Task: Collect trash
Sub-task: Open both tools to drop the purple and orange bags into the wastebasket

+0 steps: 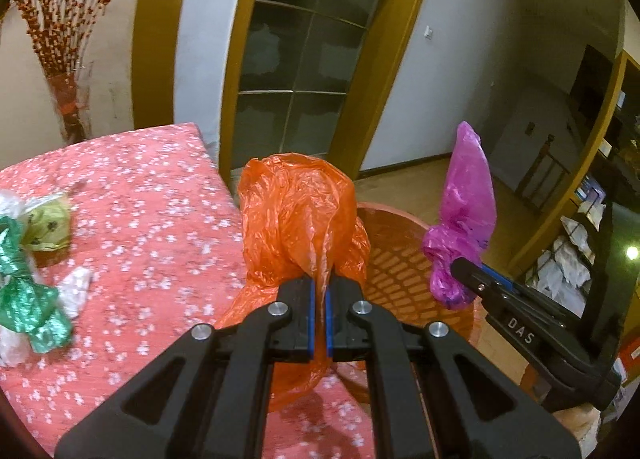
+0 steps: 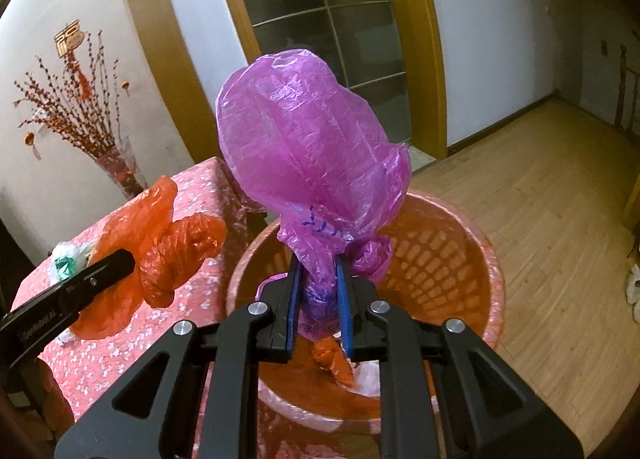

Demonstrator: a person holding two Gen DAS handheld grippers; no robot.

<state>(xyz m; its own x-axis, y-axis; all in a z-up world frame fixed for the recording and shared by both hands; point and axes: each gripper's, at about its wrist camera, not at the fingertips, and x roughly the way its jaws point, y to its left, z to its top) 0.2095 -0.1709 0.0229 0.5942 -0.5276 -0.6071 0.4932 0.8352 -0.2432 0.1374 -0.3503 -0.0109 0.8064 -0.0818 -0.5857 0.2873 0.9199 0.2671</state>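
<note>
My left gripper [image 1: 320, 285] is shut on a crumpled orange plastic bag [image 1: 296, 215], held over the right edge of the table, close to the basket. My right gripper [image 2: 318, 279] is shut on a purple plastic bag [image 2: 312, 147], which balloons upward above the round orange-red trash basket [image 2: 492, 259]. In the left wrist view the purple bag [image 1: 464, 211] and the right gripper [image 1: 470, 271] hang over the basket [image 1: 396, 263] at the right. The right wrist view shows the orange bag [image 2: 168, 255] and the left gripper's fingers [image 2: 108, 271] at the left. An orange scrap [image 2: 334, 359] lies inside the basket.
The table [image 1: 152, 195] has a pink flowered cloth. On its left side lie a green plastic bag [image 1: 28, 291], a pale yellow-green wrapper [image 1: 50, 227] and clear plastic bits [image 1: 78, 287]. A vase of red branches [image 2: 116, 167] stands behind. Wooden floor [image 2: 540, 187] spreads to the right.
</note>
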